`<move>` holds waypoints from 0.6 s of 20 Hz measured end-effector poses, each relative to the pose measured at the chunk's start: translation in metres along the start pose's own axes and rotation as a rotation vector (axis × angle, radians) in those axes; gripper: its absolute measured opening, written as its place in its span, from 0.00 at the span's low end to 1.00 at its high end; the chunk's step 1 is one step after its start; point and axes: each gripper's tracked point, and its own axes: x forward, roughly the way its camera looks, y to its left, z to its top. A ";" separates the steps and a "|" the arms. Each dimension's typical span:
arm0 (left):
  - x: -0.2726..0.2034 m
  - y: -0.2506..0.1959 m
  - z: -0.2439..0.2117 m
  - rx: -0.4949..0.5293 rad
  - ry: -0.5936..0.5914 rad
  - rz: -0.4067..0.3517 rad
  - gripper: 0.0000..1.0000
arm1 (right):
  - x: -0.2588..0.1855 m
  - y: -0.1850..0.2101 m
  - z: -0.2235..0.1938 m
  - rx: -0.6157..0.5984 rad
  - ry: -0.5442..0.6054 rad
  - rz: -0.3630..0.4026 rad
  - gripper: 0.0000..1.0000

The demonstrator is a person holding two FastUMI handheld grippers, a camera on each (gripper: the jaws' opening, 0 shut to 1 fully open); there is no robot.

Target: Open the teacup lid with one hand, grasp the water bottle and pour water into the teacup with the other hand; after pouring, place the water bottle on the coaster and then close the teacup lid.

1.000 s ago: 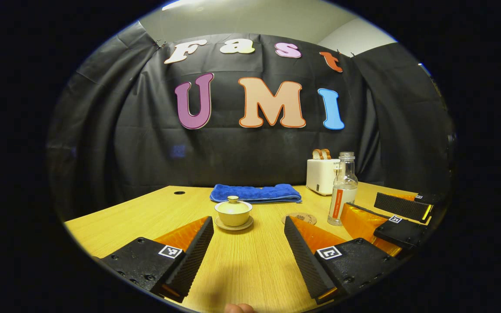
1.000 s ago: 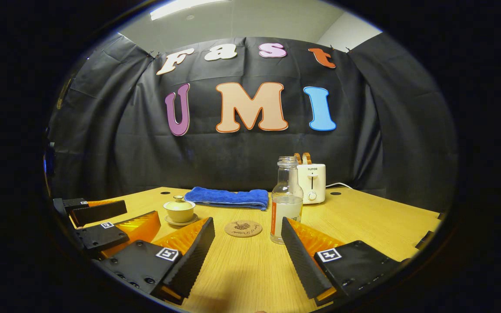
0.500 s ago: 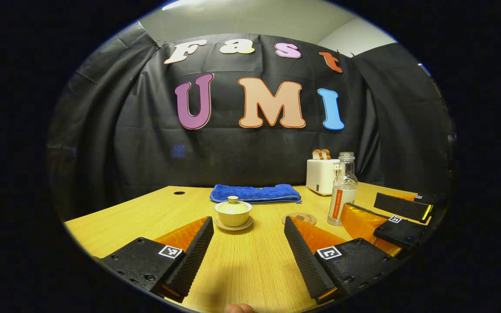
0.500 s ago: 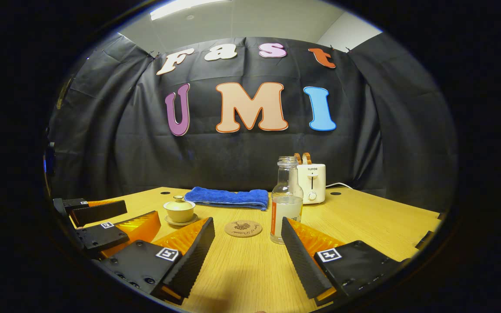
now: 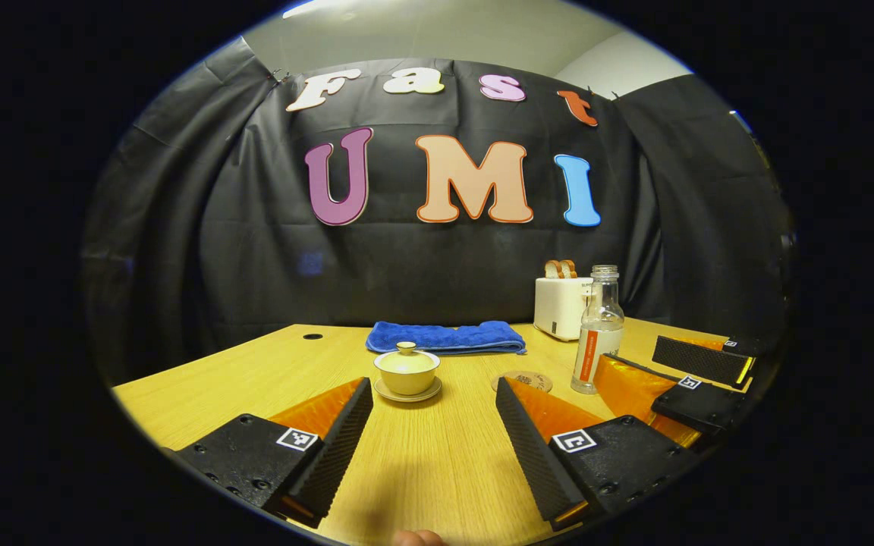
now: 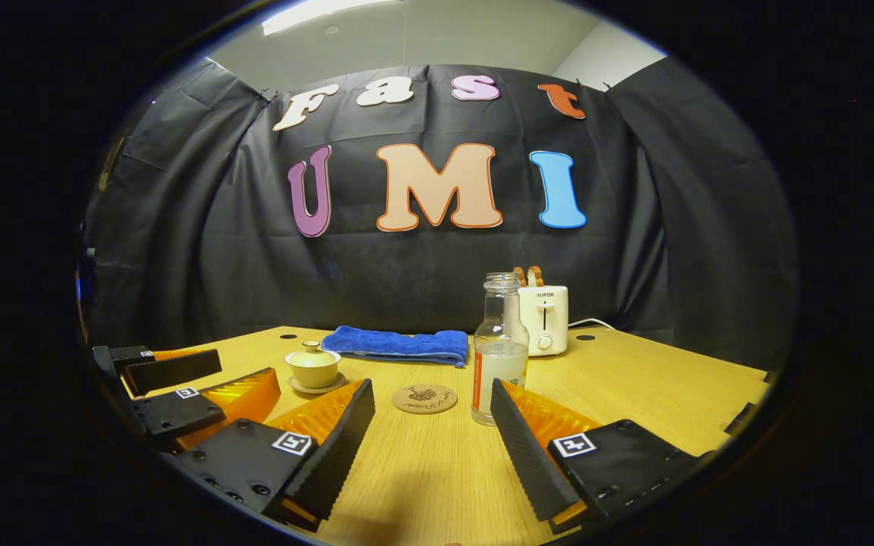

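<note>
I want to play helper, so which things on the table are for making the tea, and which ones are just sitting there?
For the job:
- teacup with its lid on, standing on a saucer
- water bottle, uncapped, part full
- coaster, bare
- left gripper and right gripper, both open

Just lying about:
- blue towel, folded
- white toaster with bread in it

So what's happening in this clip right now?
Nothing is held yet. Both tongs hang open above the table: the left tongs face the teacup, its lid on, and the right tongs sit just short of the water bottle. The coaster beside the bottle is bare. A blue towel and toaster sit behind.
</note>
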 end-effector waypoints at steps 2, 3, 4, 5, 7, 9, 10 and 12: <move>0.003 -0.001 0.001 0.002 -0.004 -0.006 0.95 | 0.000 0.000 0.000 0.000 0.000 0.000 0.98; 0.005 -0.001 0.000 0.005 -0.007 -0.008 0.96 | 0.001 0.000 0.000 0.000 0.001 0.000 0.94; 0.009 0.000 0.002 0.007 -0.014 -0.010 0.95 | 0.000 0.000 0.000 0.000 0.000 0.000 0.98; 0.017 0.000 0.001 0.008 -0.010 -0.010 0.95 | 0.001 0.000 0.000 -0.001 -0.001 0.003 0.98; 0.034 0.003 0.000 0.006 -0.014 -0.007 0.94 | 0.004 -0.007 0.000 -0.002 0.002 -0.006 1.00; 0.060 0.008 -0.002 0.007 -0.011 0.001 0.95 | 0.008 -0.022 0.001 -0.002 0.000 -0.033 0.98; 0.073 0.014 -0.001 0.009 -0.010 0.011 0.95 | 0.011 -0.032 0.000 -0.003 0.000 -0.053 0.98; 0.105 0.027 -0.003 0.009 -0.002 0.043 0.95 | 0.018 -0.053 0.001 -0.004 -0.001 -0.091 0.98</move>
